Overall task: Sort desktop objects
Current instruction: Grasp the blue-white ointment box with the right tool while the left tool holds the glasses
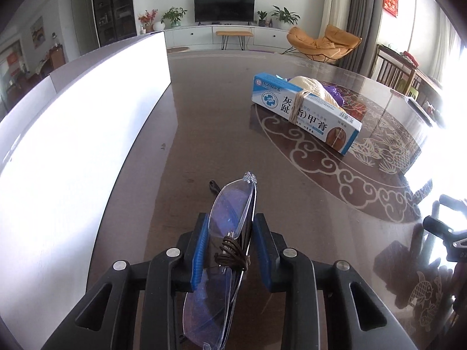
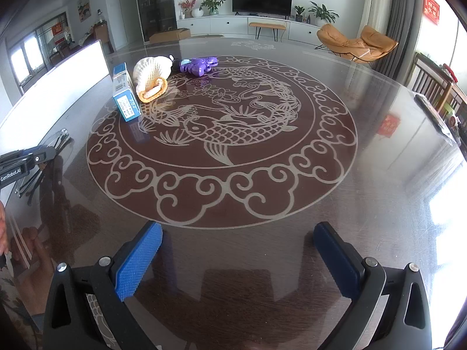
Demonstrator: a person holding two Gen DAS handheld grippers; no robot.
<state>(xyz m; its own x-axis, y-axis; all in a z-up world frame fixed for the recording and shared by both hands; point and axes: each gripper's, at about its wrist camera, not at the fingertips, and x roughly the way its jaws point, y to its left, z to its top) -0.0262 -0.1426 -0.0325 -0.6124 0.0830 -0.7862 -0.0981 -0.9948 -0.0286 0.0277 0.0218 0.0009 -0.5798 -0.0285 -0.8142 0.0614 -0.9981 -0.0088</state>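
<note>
1. The glasses (image 1: 230, 227) sit nearest the left wrist camera, folded and held edge-up between the blue pads of the left tool (image 1: 230, 248), low over the near part of the surface (image 1: 292, 180). The grip lands at the bridge, where a brown cord (image 1: 233, 255) is wound round the frame.
2. They look light, thin and rimless, so probably fragile and slippery on the lenses. Holding at the bridge with gentle pressure seems wiser than squeezing a lens.
3. The right tool (image 2: 238, 255) is spread wide and carries nothing, hovering over the near edge of the fish pattern.
4. Farther out, left of centre, lies a blue and white box (image 1: 303, 110), stiff card and easy to pinch across its narrow sides. A seashell (image 2: 151, 77) touches it on the right, hard but brittle.
5. A purple toy (image 2: 198, 64) lies just beyond the shell.
6. A white board (image 1: 81, 110) stands along the left edge.
</note>
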